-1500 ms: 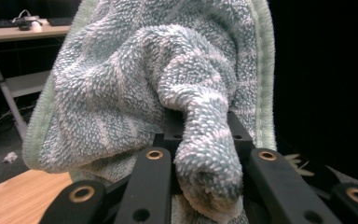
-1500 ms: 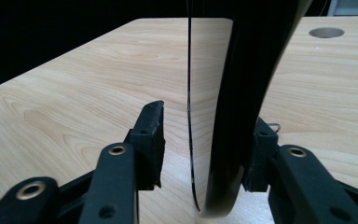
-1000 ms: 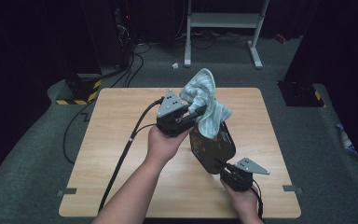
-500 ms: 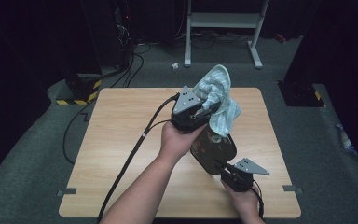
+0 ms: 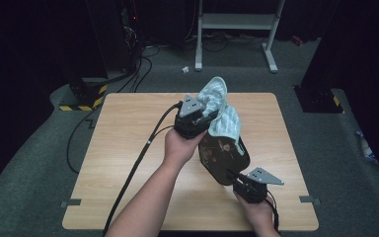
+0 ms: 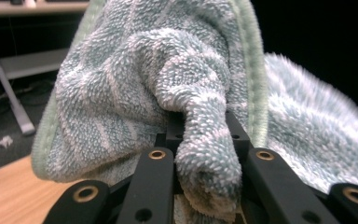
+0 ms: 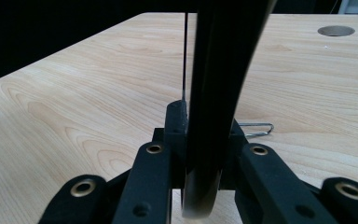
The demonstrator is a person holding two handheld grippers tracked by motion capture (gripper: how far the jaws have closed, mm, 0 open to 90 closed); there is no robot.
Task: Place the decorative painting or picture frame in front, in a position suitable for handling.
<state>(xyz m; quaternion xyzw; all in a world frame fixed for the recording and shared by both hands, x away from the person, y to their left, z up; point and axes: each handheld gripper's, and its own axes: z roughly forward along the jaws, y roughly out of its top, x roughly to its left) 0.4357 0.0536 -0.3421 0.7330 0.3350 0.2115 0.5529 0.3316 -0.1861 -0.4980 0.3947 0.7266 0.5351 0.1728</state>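
Towel held over the tilted pan, ready to wipe it

The pale blue-green terry towel (image 5: pixel 222 111) is pinched tight in the left gripper (image 5: pixel 197 116) and drapes onto the far upper edge of the dark round metal pan (image 5: pixel 223 159); the pan's long axis slants down toward the right gripper (image 5: pixel 249 188), whose jaws are clamped on its near rim above the light wooden table (image 5: pixel 128 148)

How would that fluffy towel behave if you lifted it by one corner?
The terry towel probably goes limp: it bunches and droops where the left gripper pinches a fold. It looks light, billowing above the dark pan. Its looped pile likely resists slipping.
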